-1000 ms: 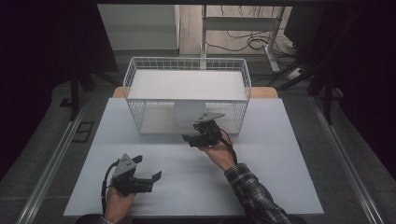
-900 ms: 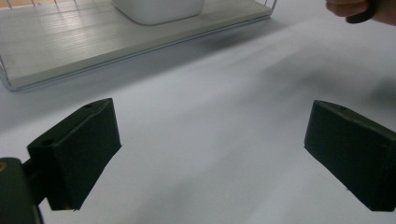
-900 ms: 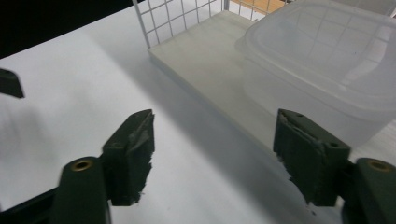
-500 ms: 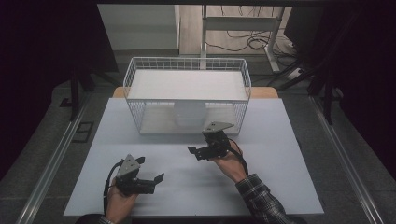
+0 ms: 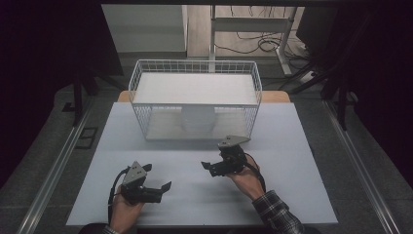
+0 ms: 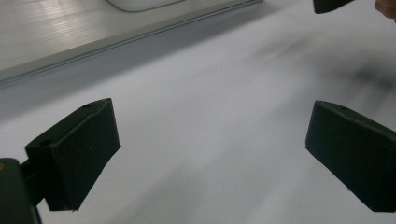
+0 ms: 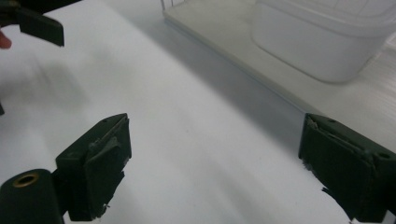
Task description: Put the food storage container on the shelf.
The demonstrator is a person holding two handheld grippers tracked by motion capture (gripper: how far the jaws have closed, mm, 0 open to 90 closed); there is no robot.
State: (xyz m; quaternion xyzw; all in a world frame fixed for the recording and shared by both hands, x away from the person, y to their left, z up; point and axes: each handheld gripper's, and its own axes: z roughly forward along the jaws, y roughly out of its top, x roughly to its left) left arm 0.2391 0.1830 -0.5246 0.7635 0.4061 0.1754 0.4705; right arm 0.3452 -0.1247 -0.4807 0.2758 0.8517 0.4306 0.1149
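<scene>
Both grippers hover low over the white table (image 5: pixel 292 146), each held by a hand. My left gripper (image 5: pixel 157 177) is at the front left, its jaws wide apart with nothing between them. My right gripper (image 5: pixel 211 165) is near the middle, a short way in front of the wire basket (image 5: pixel 253 92), also open and empty. In the left gripper view my left gripper (image 6: pixel 210 154) frames bare table, with a jaw of the right gripper (image 6: pixel 331 4) at the top right. In the right gripper view my right gripper (image 7: pixel 215 168) points towards a white tub (image 7: pixel 322 42).
The white wire basket stands at the back middle of the table with a white board (image 5: pixel 195 88) across its top and a white tub (image 5: pixel 198 119) on its floor. Dark floor and metal rails (image 5: pixel 53 165) flank the table.
My right gripper has drawn back from the basket front towards the person and sits lower on the table. The left gripper has barely moved.
</scene>
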